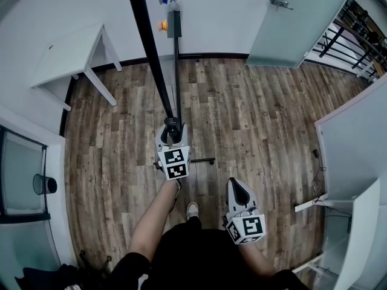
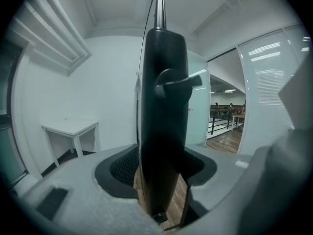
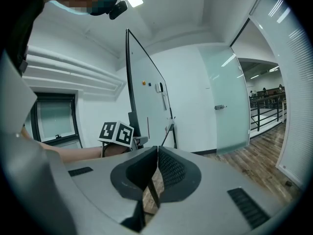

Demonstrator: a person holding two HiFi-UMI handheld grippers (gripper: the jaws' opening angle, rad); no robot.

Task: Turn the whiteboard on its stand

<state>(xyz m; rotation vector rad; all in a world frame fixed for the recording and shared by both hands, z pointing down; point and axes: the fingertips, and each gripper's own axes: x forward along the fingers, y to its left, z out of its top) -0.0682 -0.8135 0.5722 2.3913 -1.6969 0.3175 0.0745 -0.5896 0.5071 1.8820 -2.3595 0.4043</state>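
Note:
From the head view the whiteboard shows edge-on as a long black bar running up from my left gripper. The left gripper view has the board's black side frame standing upright between that gripper's jaws. Slivers of floor show on both sides of the frame, so the pads do not press on it and the gripper is open. My right gripper hangs lower right, away from the board, shut and empty. The right gripper view takes in the white board face and the left gripper's marker cube.
A white table stands at the far left wall. A frosted glass door and a black railing are at the far right. White panels close the right side. The stand's foot lies on the wooden floor near my shoe.

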